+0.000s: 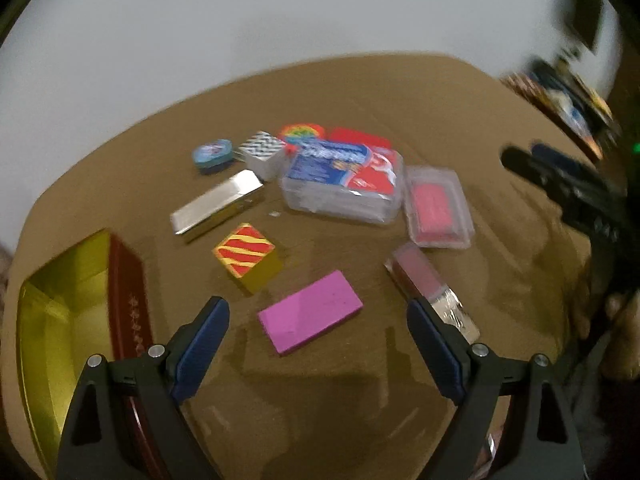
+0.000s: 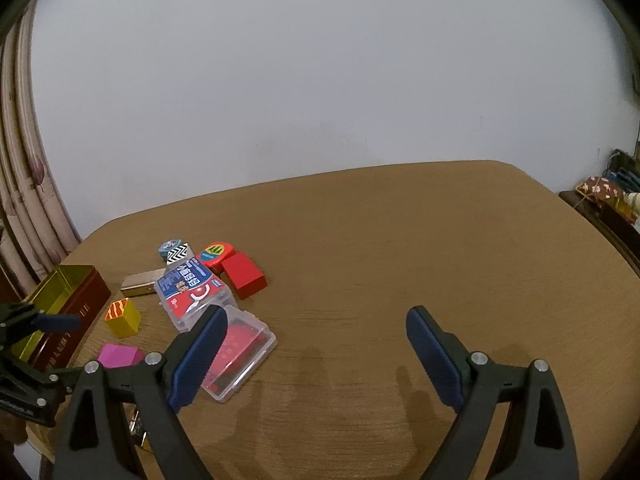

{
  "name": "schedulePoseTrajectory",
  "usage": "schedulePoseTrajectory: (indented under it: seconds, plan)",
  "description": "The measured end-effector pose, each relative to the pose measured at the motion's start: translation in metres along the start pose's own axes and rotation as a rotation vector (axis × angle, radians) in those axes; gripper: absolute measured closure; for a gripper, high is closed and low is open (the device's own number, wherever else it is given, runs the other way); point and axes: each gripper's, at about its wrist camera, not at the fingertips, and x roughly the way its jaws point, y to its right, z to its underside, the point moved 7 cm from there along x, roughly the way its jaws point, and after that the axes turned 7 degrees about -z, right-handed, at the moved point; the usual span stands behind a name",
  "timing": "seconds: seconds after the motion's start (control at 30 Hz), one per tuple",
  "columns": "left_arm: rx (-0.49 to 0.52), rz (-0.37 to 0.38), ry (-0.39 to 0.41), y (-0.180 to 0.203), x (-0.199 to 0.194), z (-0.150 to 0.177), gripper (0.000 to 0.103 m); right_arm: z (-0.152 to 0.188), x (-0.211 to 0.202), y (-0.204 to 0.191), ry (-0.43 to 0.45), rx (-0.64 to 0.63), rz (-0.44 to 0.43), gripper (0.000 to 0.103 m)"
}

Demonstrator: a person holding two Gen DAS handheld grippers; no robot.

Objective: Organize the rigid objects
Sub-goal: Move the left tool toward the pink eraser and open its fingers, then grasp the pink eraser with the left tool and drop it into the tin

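A brown wooden table [image 2: 400,248] stands against a plain pale wall [image 2: 320,80]. At its left edge sits an open tin [image 1: 60,300], gold inside and dark red outside; nothing shows in it. Right of it lie a silver bar [image 1: 216,208], a red-and-yellow striped block [image 1: 248,256] and a flat magenta block [image 1: 310,312], its long axis running diagonally, near-left to far-right. Further right, a clear case [image 1: 344,180] holds a blue-and-red packet; a smaller clear case [image 1: 438,208] holds a pink slab. The left gripper [image 1: 318,320] hovers spread over the magenta block, grasping nothing. The right gripper [image 2: 316,328] is likewise released.
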Motion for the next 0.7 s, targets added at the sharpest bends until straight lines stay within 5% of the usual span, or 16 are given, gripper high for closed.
schedulePoseTrajectory:
  seconds: [0.1,0.2,0.3,0.4,0.6,0.7]
  plan:
    - [0.117,0.009,-0.009,0.005,0.002,-0.002,0.015,0.002,0.002,0.001,0.004,-0.002,-0.009,0.010]
    - [0.193,0.042,-0.057,0.010,0.008,0.000,0.026,0.003,0.005,0.001,0.000,-0.007,-0.010,0.010]
    - [0.286,-0.006,-0.090,0.010,0.020,0.000,0.031,0.003,0.006,0.001,-0.003,0.000,-0.012,0.010]
    - [0.314,0.072,-0.131,0.014,0.023,0.002,0.031,0.003,0.007,0.006,-0.006,0.019,-0.028,0.010]
    - [0.381,0.098,-0.168,0.019,0.031,0.005,0.031,0.004,0.011,0.015,-0.029,0.073,-0.035,0.010]
    - [0.406,0.124,-0.214,0.026,0.041,0.007,0.039,0.004,0.010,0.014,-0.025,0.073,-0.038,0.010]
